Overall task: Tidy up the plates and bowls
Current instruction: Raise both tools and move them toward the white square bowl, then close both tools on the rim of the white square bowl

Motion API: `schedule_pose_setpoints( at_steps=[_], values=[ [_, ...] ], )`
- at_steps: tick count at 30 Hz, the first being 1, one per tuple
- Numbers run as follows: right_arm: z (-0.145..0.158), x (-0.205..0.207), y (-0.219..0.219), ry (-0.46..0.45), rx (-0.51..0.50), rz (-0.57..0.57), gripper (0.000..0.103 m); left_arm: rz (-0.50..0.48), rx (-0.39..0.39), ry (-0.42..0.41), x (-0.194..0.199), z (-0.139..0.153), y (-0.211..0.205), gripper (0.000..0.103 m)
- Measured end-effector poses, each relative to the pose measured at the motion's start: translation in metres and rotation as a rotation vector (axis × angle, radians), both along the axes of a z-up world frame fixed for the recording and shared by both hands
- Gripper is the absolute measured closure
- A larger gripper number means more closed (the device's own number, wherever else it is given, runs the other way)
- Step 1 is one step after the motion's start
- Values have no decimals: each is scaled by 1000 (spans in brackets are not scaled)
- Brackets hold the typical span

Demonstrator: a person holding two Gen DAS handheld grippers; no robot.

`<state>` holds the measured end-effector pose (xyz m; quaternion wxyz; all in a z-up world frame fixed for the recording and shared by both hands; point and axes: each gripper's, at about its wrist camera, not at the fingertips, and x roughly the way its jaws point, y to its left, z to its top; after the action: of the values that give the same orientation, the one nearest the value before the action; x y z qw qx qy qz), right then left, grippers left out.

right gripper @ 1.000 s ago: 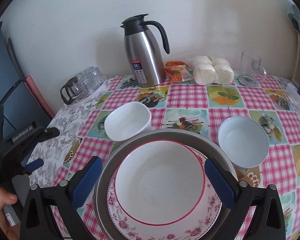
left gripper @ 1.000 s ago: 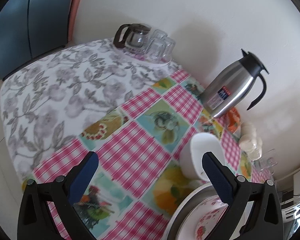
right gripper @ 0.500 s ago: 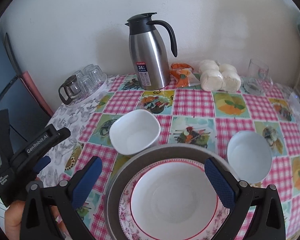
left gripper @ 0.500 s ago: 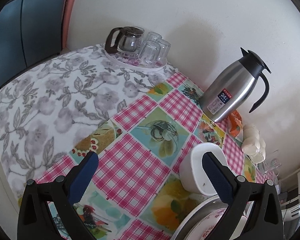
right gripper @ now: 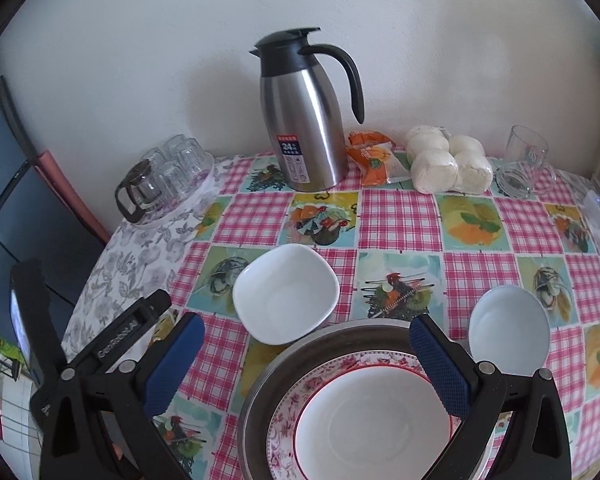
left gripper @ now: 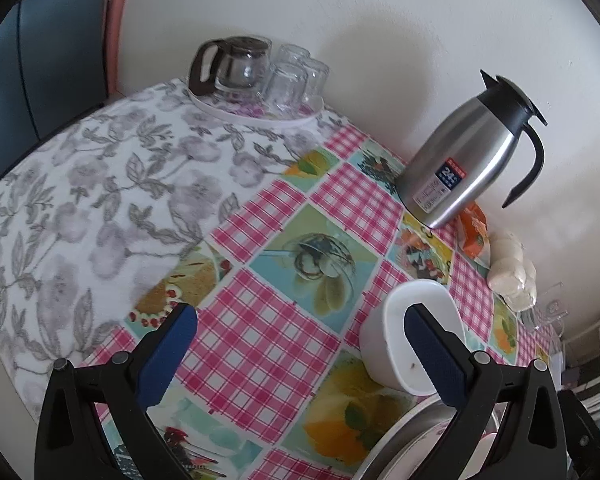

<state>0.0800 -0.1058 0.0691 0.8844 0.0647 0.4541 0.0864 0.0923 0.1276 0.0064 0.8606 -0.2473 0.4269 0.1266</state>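
In the right wrist view a metal basin point(right gripper: 260, 384) holds a floral plate point(right gripper: 288, 412) with a red-rimmed white bowl point(right gripper: 372, 420) in it. A white square bowl point(right gripper: 286, 292) stands behind its left rim, and a round white bowl point(right gripper: 508, 328) stands to its right. My right gripper point(right gripper: 306, 344) is open and empty above the basin. My left gripper point(left gripper: 300, 332) is open and empty over the tablecloth; the square bowl point(left gripper: 388, 344) sits by its right finger and the basin's rim point(left gripper: 400, 436) shows at the lower right.
A steel thermos jug point(right gripper: 304, 120) stands at the back by the wall. A tray with a glass pot and tumblers point(right gripper: 164, 176) is at the back left. A snack packet point(right gripper: 372, 156), bagged buns point(right gripper: 448, 164) and a glass mug point(right gripper: 524, 160) lie at the back right.
Both grippers have moved forward over the table toward the wall. The basin stack has slid lower in the right wrist view. The left gripper has come closer to the square bowl.
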Motion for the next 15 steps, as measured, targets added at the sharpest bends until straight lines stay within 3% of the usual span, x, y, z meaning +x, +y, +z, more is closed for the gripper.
schedule_pose_setpoints(
  at_steps=[9,11,13,15],
  values=[
    [-14,27,2,69,-30,-39,0,-56,-83,13,18,-10,2,1],
    [-18,33,2,85,-37,-51,0,-69,-106,16,23,-14,1,3],
    [-24,39,2,108,-36,-64,3,-87,-122,21,27,-16,-1,12],
    [-30,46,2,129,-39,-71,11,-112,-146,31,32,-21,-5,15]
  ],
)
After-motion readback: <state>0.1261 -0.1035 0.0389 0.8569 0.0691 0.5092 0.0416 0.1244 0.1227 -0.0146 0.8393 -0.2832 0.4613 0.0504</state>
